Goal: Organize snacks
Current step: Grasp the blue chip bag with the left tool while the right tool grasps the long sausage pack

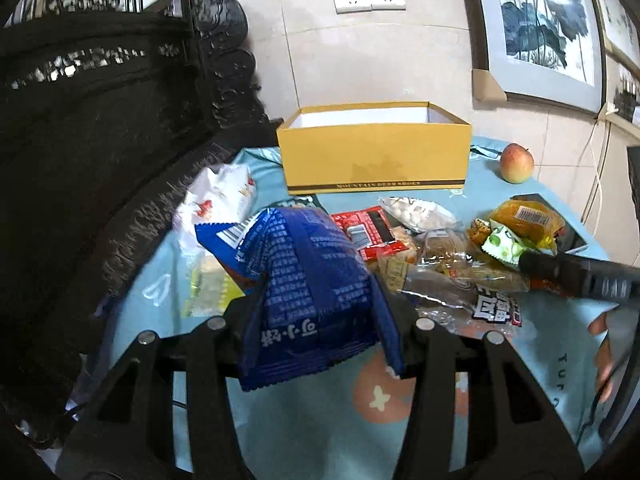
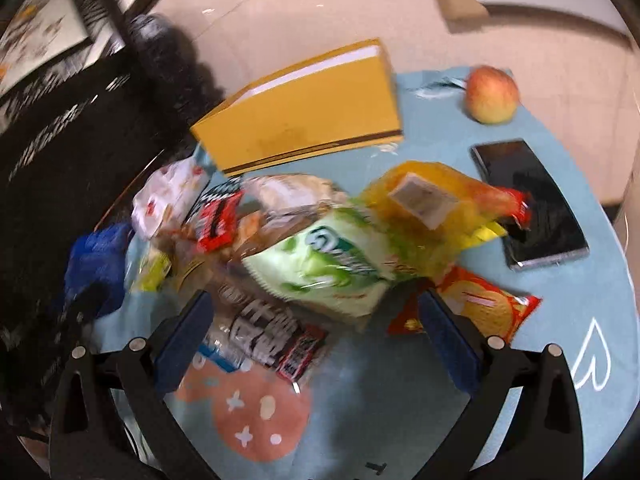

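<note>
My left gripper [image 1: 320, 300] is shut on a blue snack packet [image 1: 312, 280] and holds it above the table's near side. An open yellow box [image 1: 374, 148] stands at the back; it also shows in the right wrist view [image 2: 304, 116]. A pile of snacks lies in front of it: a red packet [image 1: 370, 230], a green-white packet [image 2: 324, 268], an orange-yellow bag [image 2: 424, 208] and a clear wrapped pack [image 2: 260, 328]. My right gripper [image 2: 316, 312] is open, its jaws on either side of the green-white packet; the view is blurred. Its finger [image 1: 580, 276] shows in the left wrist view.
A light blue tablecloth [image 1: 320, 420] covers the table. An apple [image 1: 517, 162] sits at the back right, a black phone [image 2: 528, 204] on the right. A dark carved chair [image 1: 100, 160] stands to the left. A white bag [image 1: 220, 200] lies at the left edge.
</note>
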`<state>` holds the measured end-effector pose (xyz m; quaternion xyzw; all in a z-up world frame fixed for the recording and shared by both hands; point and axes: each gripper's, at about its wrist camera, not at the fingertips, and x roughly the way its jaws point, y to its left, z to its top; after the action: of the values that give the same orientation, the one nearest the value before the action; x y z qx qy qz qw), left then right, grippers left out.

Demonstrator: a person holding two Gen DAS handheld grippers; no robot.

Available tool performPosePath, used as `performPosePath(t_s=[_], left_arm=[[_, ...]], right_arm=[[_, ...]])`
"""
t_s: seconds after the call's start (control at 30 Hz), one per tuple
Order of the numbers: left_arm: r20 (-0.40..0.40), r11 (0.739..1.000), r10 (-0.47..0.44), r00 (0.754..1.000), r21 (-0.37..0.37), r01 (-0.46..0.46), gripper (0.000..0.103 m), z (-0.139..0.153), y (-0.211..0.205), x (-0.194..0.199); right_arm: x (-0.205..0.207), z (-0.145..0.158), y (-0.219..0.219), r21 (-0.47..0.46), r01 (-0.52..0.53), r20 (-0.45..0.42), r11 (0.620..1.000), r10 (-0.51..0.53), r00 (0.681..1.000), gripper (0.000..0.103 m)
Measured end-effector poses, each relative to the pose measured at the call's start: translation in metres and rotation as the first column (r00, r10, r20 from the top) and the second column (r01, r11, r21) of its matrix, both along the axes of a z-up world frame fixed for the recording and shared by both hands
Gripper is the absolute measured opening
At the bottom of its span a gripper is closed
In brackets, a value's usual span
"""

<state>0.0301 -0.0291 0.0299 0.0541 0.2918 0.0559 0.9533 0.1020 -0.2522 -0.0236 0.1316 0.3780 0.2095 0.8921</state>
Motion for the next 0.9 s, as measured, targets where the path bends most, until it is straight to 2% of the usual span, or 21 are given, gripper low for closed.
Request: performPosePath(t_s=[0.13, 0.23, 0.33, 0.4, 0.5, 0.6, 0.67, 0.77, 0.83, 0.9], left_arm=[[-0.028, 1.000, -0.009, 1.000, -0.025, 0.008, 0.050, -0.007, 0.000, 0.006], [-0.034, 0.999, -0.015, 0.999, -0.042, 0.014, 0.050, -0.008, 0.001, 0.008], [-0.027, 0.999, -0.011, 1.000, -0.052, 0.009, 0.050, -0.005, 0.007, 0.008], [-0.024, 0.998, 0.008, 1.000, -0.060, -0.009, 0.050, -0.004, 0.015, 0.009], [-0.032, 0.997, 0.024, 0.999, -0.073, -0.026, 0.050, -0.005, 0.025, 0.011], [-0.047, 0.995, 0.020, 0.999, -0.092, -0.025, 0.050, -0.009, 0.031, 0.012], [-0.053, 0.995, 0.017, 0.998, -0.099, -0.022, 0.050, -0.010, 0.033, 0.013], [-0.050, 0.994, 0.017, 0.999, -0.103, -0.022, 0.050, -0.010, 0.035, 0.012], [-0.048, 0.994, 0.015, 0.999, -0.103, -0.020, 0.050, -0.009, 0.035, 0.011], [-0.048, 0.995, 0.012, 0.999, -0.099, -0.016, 0.050, -0.008, 0.034, 0.010]], right_arm=[[-0.006, 0.001, 0.009, -0.086, -0.006, 0.061, 0.996, 0.011, 0.998, 0.102], [-0.007, 0.002, 0.012, -0.079, -0.044, 0.061, 0.996, 0.049, 0.997, 0.102], [-0.013, 0.002, 0.024, -0.028, -0.172, 0.050, 0.985, 0.174, 0.984, 0.102], [-0.022, 0.002, 0.045, -0.080, -0.264, 0.065, 0.961, 0.270, 0.961, 0.102], [-0.024, -0.005, 0.071, -0.187, -0.328, 0.031, 0.926, 0.339, 0.940, 0.100], [-0.023, -0.010, 0.092, -0.293, -0.383, 0.016, 0.876, 0.405, 0.914, 0.079], [-0.012, -0.007, 0.098, -0.352, -0.365, 0.020, 0.862, 0.396, 0.918, 0.077], [0.004, -0.008, 0.102, -0.340, -0.376, -0.014, 0.862, 0.395, 0.918, 0.072], [0.015, -0.013, 0.110, -0.380, -0.379, -0.043, 0.844, 0.393, 0.919, 0.056], [0.024, -0.019, 0.116, -0.386, -0.373, -0.071, 0.843, 0.376, 0.924, 0.048]])
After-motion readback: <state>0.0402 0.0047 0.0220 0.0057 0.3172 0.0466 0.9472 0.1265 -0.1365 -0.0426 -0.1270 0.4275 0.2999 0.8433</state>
